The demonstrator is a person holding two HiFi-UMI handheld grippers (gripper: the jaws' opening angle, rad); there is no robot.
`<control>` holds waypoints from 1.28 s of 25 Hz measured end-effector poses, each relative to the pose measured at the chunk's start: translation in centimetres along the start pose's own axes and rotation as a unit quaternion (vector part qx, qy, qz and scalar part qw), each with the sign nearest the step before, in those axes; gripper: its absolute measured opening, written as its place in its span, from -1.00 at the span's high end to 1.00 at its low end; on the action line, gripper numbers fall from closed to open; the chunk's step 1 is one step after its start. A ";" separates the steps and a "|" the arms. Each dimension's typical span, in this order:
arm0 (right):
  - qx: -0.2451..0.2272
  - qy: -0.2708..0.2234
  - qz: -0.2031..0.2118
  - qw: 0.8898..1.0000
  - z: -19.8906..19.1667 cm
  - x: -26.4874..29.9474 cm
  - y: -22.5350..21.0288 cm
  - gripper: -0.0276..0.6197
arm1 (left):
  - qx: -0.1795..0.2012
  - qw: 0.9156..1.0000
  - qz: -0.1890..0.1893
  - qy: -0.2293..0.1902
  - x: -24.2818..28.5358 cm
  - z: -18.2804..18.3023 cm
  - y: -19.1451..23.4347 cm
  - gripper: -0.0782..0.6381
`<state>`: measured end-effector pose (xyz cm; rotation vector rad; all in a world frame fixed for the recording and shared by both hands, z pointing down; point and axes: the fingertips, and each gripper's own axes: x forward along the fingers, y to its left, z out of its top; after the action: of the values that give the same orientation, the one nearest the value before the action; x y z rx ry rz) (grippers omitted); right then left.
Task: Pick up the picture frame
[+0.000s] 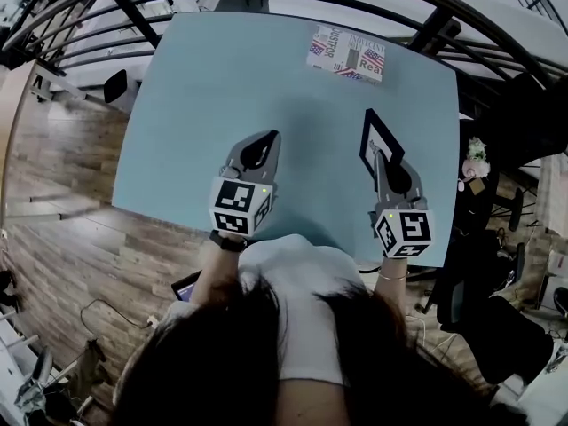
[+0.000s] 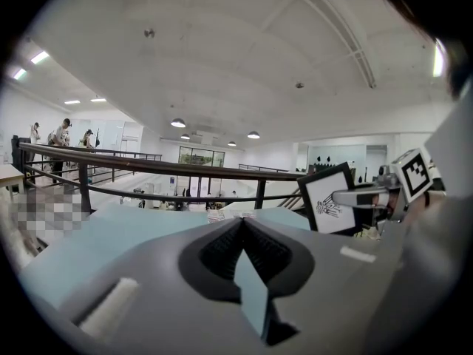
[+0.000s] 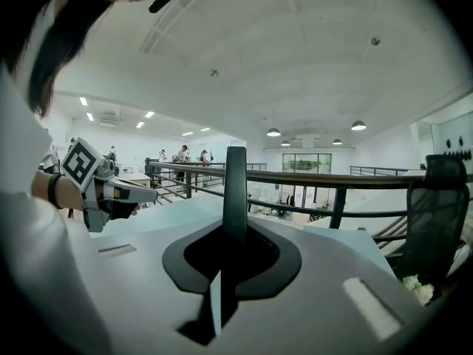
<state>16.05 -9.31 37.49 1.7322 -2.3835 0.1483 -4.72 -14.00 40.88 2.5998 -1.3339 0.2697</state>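
One picture frame (image 1: 371, 131) is showing, and it is sitting in the grip of the right tongs (image 1: 380, 156) at about 3 o'clock on the light blue worktop (image 1: 222, 87). It is wearing a thick black border around a white sheet with a small dark drawing on it. The left gripper view is showing its face (image 2: 321, 186) turned that way and standing nearly upright, leaning a little, with the right tongs (image 2: 335, 197) pinching its edge from 3 o'clock. In the right gripper view the frame (image 3: 235, 183) is appearing edge-on as a dark upright bar rising at 12 o'clock from the jaws of the right tongs (image 3: 235, 229), which are pressing shut on it. Whether its lower edge is touching the worktop I cannot tell.

Two tongs are in view in all. The left tongs (image 1: 269, 138) are hovering over the middle of the worktop, well apart from the frame at its 9 o'clock side; their jaws (image 2: 241, 226) are meeting at the tip with nothing between them.

One printed paper (image 1: 346, 53) with flag pictures is lying flat at 1 o'clock, near the far edge.
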 end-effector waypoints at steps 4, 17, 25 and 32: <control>0.001 0.002 0.004 1.000 0.0 0.5 0.5 0.87 | -0.001 1.000 0.000 0.000 0.0 0.0 0.4 0.62; 0.013 0.010 -0.007 1.000 -1.0 0.6 0.7 0.87 | -0.011 1.000 -0.001 0.006 0.0 -0.5 1.3 0.62; 0.021 0.009 -0.012 1.000 -1.1 0.4 0.5 0.87 | -0.015 1.000 -0.002 0.009 0.0 -0.7 1.6 0.62; 0.030 0.021 -0.014 0.999 -1.7 0.7 0.0 0.87 | -0.015 1.000 -0.002 0.010 0.3 -0.7 1.7 0.62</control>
<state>16.00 -9.59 39.26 1.7711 -2.3469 0.2516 -5.94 -14.99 41.80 2.5682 -1.3161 0.2736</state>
